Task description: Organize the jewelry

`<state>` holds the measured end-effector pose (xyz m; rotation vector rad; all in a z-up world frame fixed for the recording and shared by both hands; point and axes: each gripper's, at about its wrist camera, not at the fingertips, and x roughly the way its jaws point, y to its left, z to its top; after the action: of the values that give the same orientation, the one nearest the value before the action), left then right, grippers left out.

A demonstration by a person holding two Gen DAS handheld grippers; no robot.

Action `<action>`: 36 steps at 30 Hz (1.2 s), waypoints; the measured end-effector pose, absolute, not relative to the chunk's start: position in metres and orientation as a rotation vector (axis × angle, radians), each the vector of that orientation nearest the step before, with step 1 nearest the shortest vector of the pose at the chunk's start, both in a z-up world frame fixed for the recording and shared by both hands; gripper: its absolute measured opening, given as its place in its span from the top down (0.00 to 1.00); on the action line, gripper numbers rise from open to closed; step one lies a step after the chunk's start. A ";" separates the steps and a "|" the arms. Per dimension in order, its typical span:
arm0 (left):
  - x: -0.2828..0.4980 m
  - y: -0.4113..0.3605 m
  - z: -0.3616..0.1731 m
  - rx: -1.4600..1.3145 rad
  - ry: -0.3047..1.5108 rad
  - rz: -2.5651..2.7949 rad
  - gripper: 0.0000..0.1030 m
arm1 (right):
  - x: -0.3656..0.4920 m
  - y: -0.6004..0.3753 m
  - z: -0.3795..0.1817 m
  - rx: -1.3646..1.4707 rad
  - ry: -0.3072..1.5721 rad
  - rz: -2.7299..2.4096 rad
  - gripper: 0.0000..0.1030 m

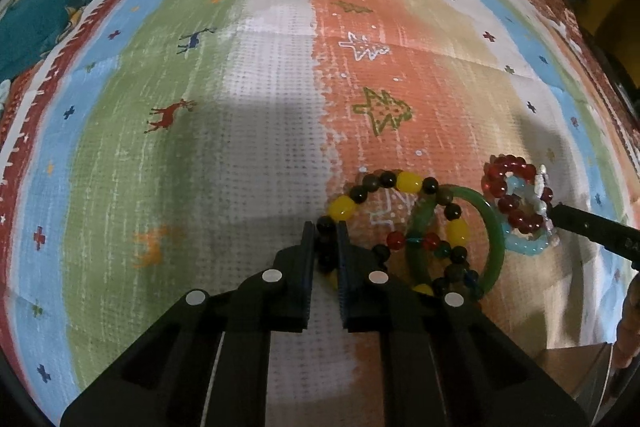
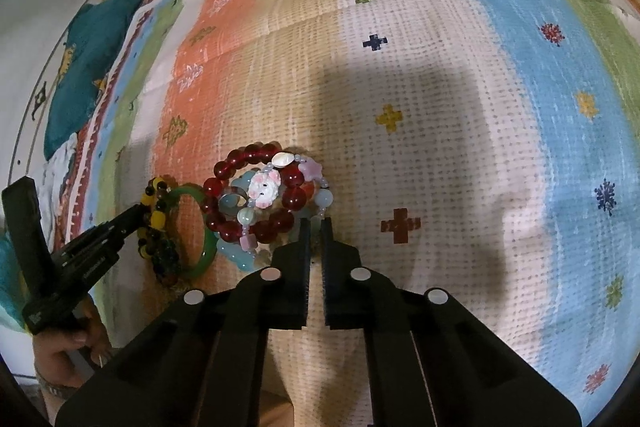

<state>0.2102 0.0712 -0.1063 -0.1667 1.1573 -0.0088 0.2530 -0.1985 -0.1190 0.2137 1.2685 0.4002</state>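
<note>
Jewelry heaped in a small cluster on a striped patterned cloth

A dark-and-yellow beaded bracelet (image 1: 400, 187) lies flat, threaded over a smooth green jade-like bangle (image 1: 494, 227). Just beside them, a glossy red bead bracelet (image 2: 240, 195) overlaps a pale blue bead strand (image 2: 236, 253) and a pastel charm bracelet with a white bunny face (image 2: 264, 189).

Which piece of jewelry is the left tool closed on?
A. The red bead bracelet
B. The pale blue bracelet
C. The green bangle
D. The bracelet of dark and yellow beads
D: in the left wrist view, the left tool has a dark bead of the dark and yellow bead bracelet pinched between its fingers, while the green bangle lies beside it ungripped.
</note>
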 end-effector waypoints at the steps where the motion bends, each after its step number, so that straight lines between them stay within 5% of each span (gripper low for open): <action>1: 0.210 0.071 -0.105 -0.179 1.157 -0.013 0.91 | 0.253 -0.198 -0.118 0.209 1.267 0.404 0.99; 21: 0.206 0.066 -0.082 -0.223 1.112 -0.046 0.91 | 0.261 -0.205 -0.117 0.199 1.252 0.351 0.98; 22: 0.206 0.066 -0.082 -0.224 1.113 -0.047 0.91 | 0.261 -0.205 -0.118 0.198 1.255 0.352 0.97; 24: 0.206 0.066 -0.082 -0.224 1.113 -0.048 0.91 | 0.262 -0.203 -0.119 0.195 1.259 0.357 0.73; 25: 0.206 0.066 -0.082 -0.223 1.113 -0.047 0.91 | 0.262 -0.203 -0.119 0.201 1.257 0.359 0.70; 36: 0.206 0.067 -0.084 -0.225 1.116 -0.046 0.91 | 0.270 -0.193 -0.121 0.131 1.240 0.320 0.70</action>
<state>0.2060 0.0669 -0.0836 -0.2251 1.1159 -0.0461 0.2699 -0.1931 -0.1213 0.1306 1.2399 0.3199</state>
